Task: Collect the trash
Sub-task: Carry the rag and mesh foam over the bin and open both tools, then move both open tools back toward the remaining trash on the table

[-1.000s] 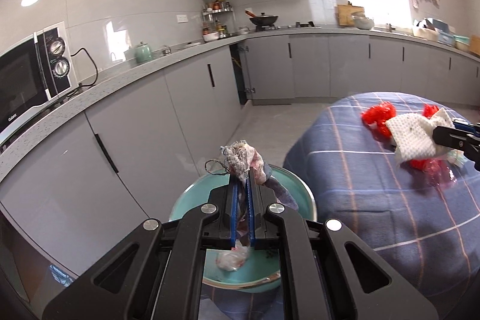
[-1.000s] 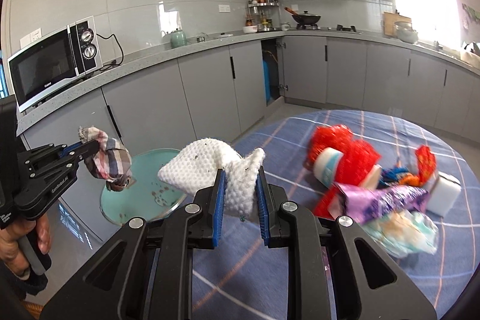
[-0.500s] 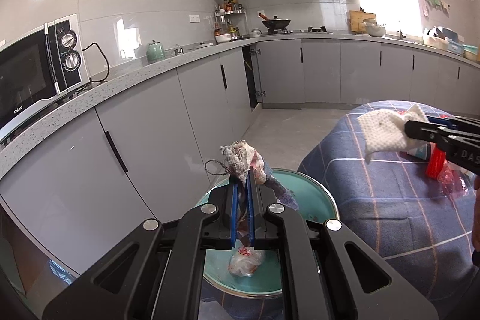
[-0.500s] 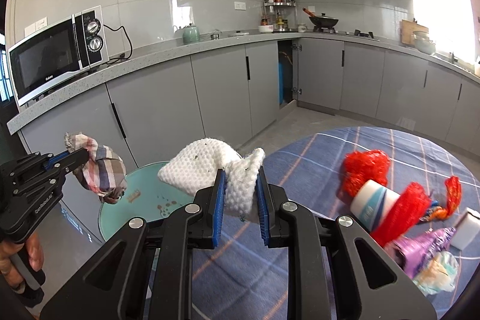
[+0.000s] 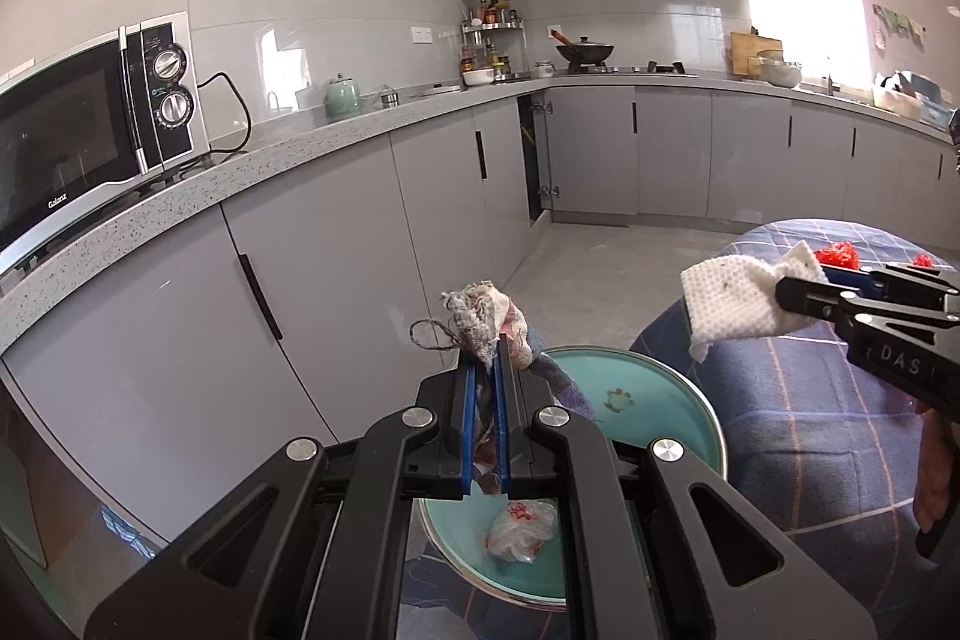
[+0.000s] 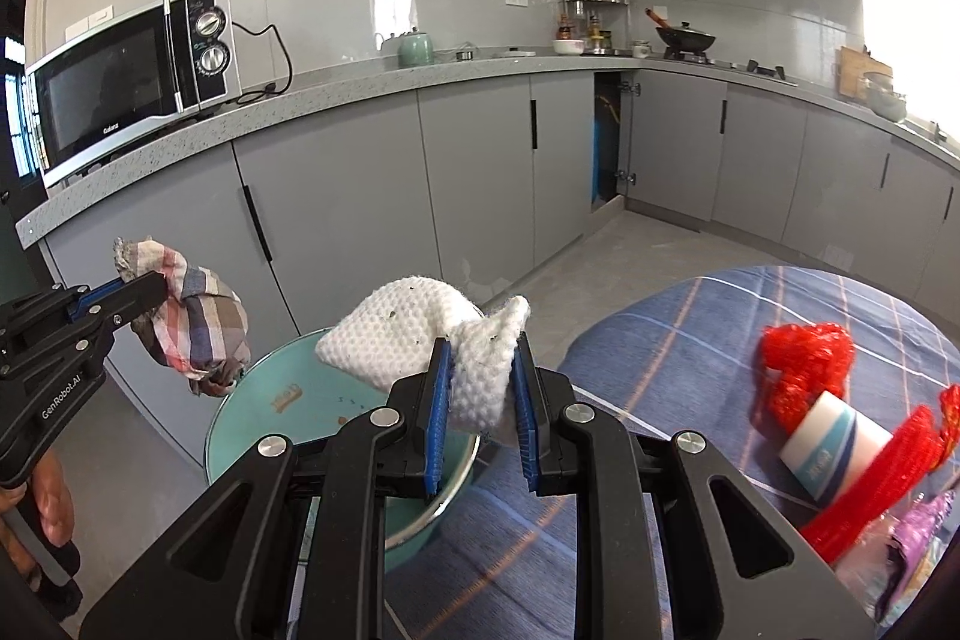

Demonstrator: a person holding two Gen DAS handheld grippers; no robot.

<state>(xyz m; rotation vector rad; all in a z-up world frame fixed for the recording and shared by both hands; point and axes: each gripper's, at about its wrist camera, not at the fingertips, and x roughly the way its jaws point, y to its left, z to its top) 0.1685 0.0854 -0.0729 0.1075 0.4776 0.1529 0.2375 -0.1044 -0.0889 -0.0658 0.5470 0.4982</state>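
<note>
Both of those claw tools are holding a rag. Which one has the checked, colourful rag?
The left gripper holds the checked rag, striped red, blue and grey. The right gripper's cloth is plain white and knobbly.

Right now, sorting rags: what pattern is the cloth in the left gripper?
Plaid cloth, red, blue, white; right wrist view.

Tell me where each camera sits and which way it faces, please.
Left wrist: on the left gripper, facing the plaid rag it clamps, over the teal bin; the right gripper enters from the right.
Right wrist: on the right gripper, facing its white cloth; the left gripper and a hand show left.
Shared: bin, both cloths, microwave.
</note>
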